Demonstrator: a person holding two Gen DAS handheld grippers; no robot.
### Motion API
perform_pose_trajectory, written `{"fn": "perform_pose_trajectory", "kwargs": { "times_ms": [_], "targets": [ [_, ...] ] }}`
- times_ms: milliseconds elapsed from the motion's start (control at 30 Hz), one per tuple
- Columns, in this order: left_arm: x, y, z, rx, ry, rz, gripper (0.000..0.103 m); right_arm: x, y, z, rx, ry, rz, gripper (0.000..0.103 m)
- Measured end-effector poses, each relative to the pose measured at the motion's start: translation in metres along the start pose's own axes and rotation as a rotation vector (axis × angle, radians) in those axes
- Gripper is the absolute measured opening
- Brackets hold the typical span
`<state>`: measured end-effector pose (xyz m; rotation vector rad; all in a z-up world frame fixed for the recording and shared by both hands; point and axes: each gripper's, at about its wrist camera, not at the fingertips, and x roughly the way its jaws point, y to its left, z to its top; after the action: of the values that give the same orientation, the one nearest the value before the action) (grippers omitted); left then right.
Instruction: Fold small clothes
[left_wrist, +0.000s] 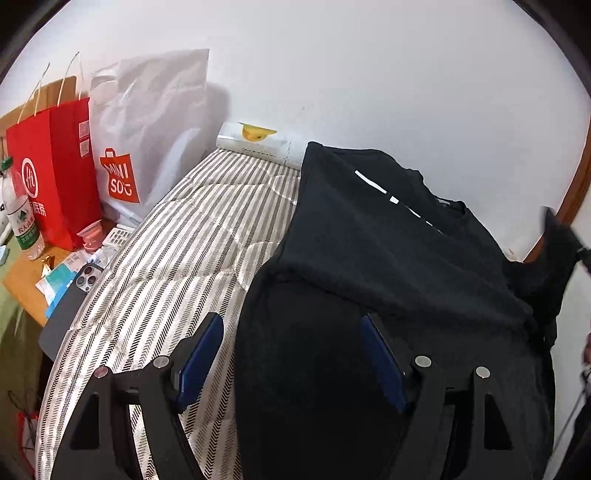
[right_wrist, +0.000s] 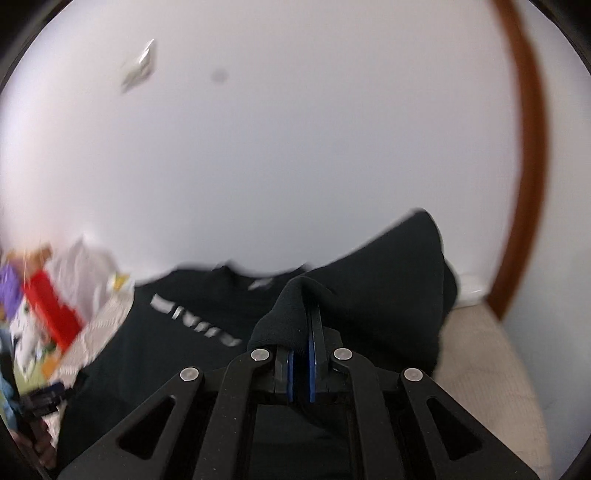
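Left wrist view: left tongs (left_wrist: 291, 334) apart, blue pads wide, nothing pinched. Near edge of the black T-shirt (left_wrist: 388, 258) lies between and under the fingers; whether a pad touches the cloth, cannot tell. Shirt spread on the striped bed cover (left_wrist: 177, 266), white lettering facing up, one part folded over itself toward the wall. At far right a black corner of the shirt (left_wrist: 554, 251) is lifted off the bed. Left of the bed, a wooden desk (left_wrist: 22, 284) with a red paper bag (left_wrist: 51, 173), white MINISO bag (left_wrist: 147, 133), water bottle (left_wrist: 20, 218), phone (left_wrist: 86, 277) and small packets. White roll with yellow print (left_wrist: 251, 142) against the wall at the head of the bed.

Right wrist view: blurred. Right tongs (right_wrist: 300, 314) together, clamped on a bunched fold of the black T-shirt (right_wrist: 192, 321), cloth draped over the left finger and held up above the rest of the shirt. Lettering visible left of the tongs. Pale bed surface (right_wrist: 480, 354) at right, brown curved frame (right_wrist: 532, 184) along the wall. Red bag (right_wrist: 51, 310) smeared at left edge.
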<state>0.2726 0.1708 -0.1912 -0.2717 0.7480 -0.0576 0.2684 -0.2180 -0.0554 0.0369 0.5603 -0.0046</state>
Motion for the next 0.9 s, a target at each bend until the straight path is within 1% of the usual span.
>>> {"fn": "perform_pose_trajectory", "kwargs": {
  "times_ms": [33, 67, 100, 133, 167, 200, 267, 333, 400, 467, 500, 567, 667, 733, 767, 833, 900],
  "targets": [
    [0.000, -0.001, 0.000, 0.002, -0.004, 0.007, 0.075, 0.016, 0.009, -0.006, -0.019, 0.021, 0.006, 0.008],
    [0.000, -0.001, 0.000, 0.004, -0.006, 0.008, 0.075, 0.033, 0.022, -0.020, -0.044, 0.072, 0.023, 0.013],
    [0.000, -0.002, 0.000, 0.006, -0.007, 0.008, 0.075, 0.047, 0.028, -0.032, -0.058, 0.125, 0.043, 0.028],
    [0.000, -0.003, -0.001, 0.009, -0.009, 0.008, 0.075, 0.059, 0.032, -0.044, -0.068, 0.182, 0.066, 0.038],
    [0.000, -0.003, -0.001, 0.012, -0.010, 0.011, 0.075, 0.068, 0.036, -0.056, -0.078, 0.229, 0.079, 0.051],
    [0.001, -0.004, -0.002, 0.016, -0.009, 0.014, 0.075, 0.074, 0.036, -0.068, -0.089, 0.259, 0.081, 0.055],
    [0.003, -0.006, -0.002, 0.025, -0.004, 0.023, 0.075, 0.068, 0.028, -0.094, -0.099, 0.278, 0.104, 0.057],
    [0.005, -0.008, -0.004, 0.041, 0.002, 0.031, 0.075, 0.065, 0.023, -0.105, -0.093, 0.261, 0.135, 0.059],
    [0.008, -0.012, -0.005, 0.058, 0.014, 0.034, 0.075, 0.050, 0.005, -0.110, -0.056, 0.223, 0.171, 0.063],
    [0.009, -0.012, -0.005, 0.061, 0.023, 0.032, 0.075, 0.037, -0.013, -0.111, 0.004, 0.187, 0.204, 0.065],
    [0.010, -0.011, -0.005, 0.058, 0.027, 0.037, 0.075, 0.029, -0.023, -0.111, 0.032, 0.170, 0.226, 0.068],
    [0.011, -0.010, -0.005, 0.052, 0.034, 0.040, 0.075, 0.022, -0.027, -0.110, 0.012, 0.158, 0.239, 0.071],
    [0.010, -0.008, -0.005, 0.042, 0.029, 0.040, 0.075, -0.001, -0.037, -0.103, -0.064, 0.109, 0.180, 0.071],
    [0.011, -0.007, -0.006, 0.038, 0.030, 0.036, 0.075, -0.014, -0.051, -0.097, -0.077, 0.060, 0.096, 0.071],
    [0.012, -0.007, -0.006, 0.035, 0.033, 0.035, 0.075, -0.017, -0.066, -0.095, -0.051, 0.046, 0.032, 0.071],
    [0.013, -0.005, -0.006, 0.026, 0.041, 0.033, 0.075, -0.016, -0.090, -0.093, 0.021, 0.054, -0.019, 0.071],
    [0.014, -0.004, -0.006, 0.018, 0.044, 0.029, 0.075, -0.012, -0.117, -0.093, 0.110, 0.078, -0.043, 0.071]
  ]
}}
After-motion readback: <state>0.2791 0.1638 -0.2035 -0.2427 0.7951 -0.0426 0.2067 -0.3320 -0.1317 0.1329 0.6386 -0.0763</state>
